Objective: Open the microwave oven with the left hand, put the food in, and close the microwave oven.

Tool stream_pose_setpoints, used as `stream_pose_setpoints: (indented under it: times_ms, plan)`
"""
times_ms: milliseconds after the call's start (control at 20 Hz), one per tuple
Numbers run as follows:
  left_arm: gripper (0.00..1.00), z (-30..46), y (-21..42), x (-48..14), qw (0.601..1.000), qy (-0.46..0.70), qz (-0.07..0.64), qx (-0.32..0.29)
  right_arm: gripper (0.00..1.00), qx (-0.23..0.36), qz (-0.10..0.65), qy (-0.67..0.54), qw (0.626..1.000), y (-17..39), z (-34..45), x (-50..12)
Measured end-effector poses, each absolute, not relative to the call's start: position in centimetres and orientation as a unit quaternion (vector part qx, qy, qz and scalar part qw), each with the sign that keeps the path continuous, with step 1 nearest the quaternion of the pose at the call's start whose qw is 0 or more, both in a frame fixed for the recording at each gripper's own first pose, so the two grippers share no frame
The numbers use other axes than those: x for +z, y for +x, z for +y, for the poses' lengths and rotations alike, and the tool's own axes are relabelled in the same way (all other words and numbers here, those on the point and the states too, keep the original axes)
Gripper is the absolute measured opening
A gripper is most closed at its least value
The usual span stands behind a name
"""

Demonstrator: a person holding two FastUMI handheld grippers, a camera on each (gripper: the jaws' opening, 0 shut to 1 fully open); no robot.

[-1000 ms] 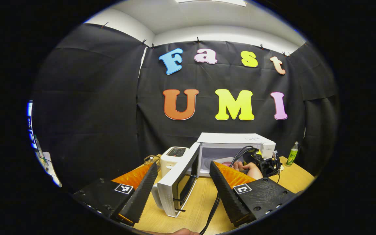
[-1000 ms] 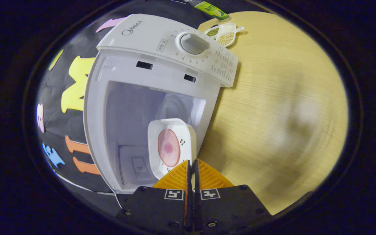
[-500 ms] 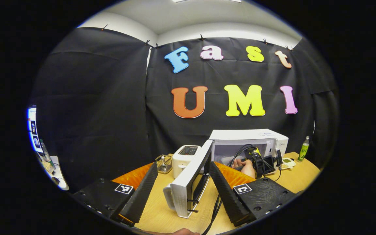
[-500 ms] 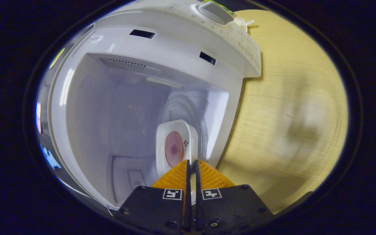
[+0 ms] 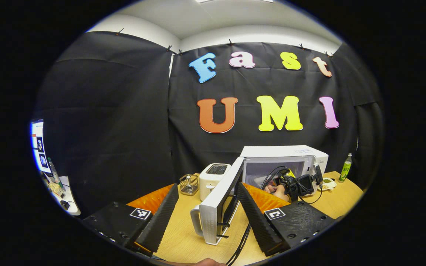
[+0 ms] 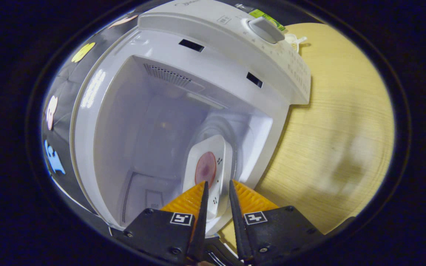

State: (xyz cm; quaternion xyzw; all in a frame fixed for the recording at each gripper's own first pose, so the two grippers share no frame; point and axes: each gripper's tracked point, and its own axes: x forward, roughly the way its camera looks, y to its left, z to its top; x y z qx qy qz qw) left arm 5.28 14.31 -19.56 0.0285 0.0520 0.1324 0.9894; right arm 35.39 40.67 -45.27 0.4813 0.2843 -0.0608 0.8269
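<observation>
Inside the open microwave (image 6: pixel 183 92), a white dish (image 6: pixel 213 162) with pink food (image 6: pixel 205 169) is seen on the floor of it. The right gripper (image 6: pixel 216 190) is parted around the dish's near edge. The left gripper (image 5: pixel 207 194) is spread wide, holding nothing, near the door (image 5: pixel 218 201).

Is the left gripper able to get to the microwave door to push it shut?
Probably yes. The microwave door stands wide open, right between the left gripper and its spread jaws. But the right gripper is at the plate in the microwave, so closing now would hit it.
</observation>
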Motion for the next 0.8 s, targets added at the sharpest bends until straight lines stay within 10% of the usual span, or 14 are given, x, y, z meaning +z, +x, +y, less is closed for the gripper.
stream_pose_setpoints:
  times_ms: [100,250,600,800]
  plan:
    - [0.84,14.7,4.9,-19.8,0.988,0.046,0.053,0.140,0.40,-0.060,0.295,0.453,0.839,34.4,40.6,-45.9]
    - [0.96,16.4,4.1,-20.1,0.982,0.057,0.055,0.171,0.39,-0.036,0.296,0.404,0.865,32.6,40.7,-45.4]
    - [0.96,19.5,2.6,-21.1,0.982,0.026,0.066,0.175,0.91,0.035,0.300,0.228,0.926,26.6,40.1,-43.4]
    - [0.96,22.5,1.8,-22.0,0.980,0.022,0.064,0.188,0.87,0.098,0.280,0.126,0.947,22.3,39.0,-41.3]
